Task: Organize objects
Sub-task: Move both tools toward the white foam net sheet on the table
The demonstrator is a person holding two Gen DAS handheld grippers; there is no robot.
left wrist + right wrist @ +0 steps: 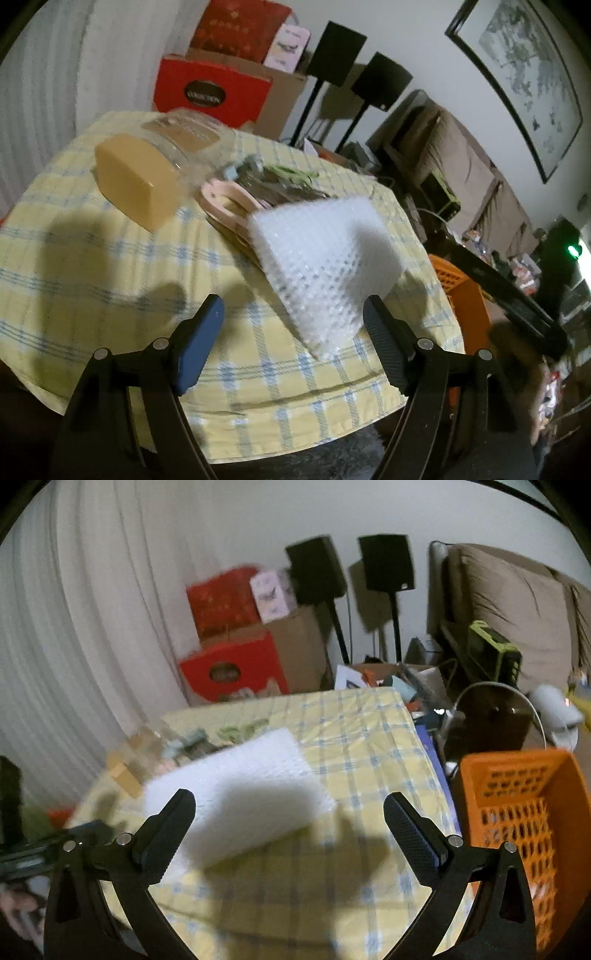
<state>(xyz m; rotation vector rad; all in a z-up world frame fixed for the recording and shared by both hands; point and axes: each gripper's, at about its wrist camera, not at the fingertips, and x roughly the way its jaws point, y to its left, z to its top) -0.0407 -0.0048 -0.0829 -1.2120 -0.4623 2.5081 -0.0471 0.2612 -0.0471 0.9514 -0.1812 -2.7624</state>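
A white bubble-wrap sheet (325,258) (240,775) lies on the yellow checked tablecloth (110,277) (369,738), partly over a pile of pink and grey-green items (229,199). Left of the pile sit a tan block (136,181) and a clear plastic container (184,136). My left gripper (293,317) is open. The sheet's near corner shows in the gap between its fingers, and no pad presses on it. My right gripper (290,805) is open wide over the sheet's near edge and holds nothing.
An orange slotted basket (517,812) (454,280) stands beside the table's right edge. Red boxes (232,664), cardboard boxes and two black speakers on stands (384,565) are behind the table. A brown sofa (517,609) and clutter fill the right. A curtain hangs at the left.
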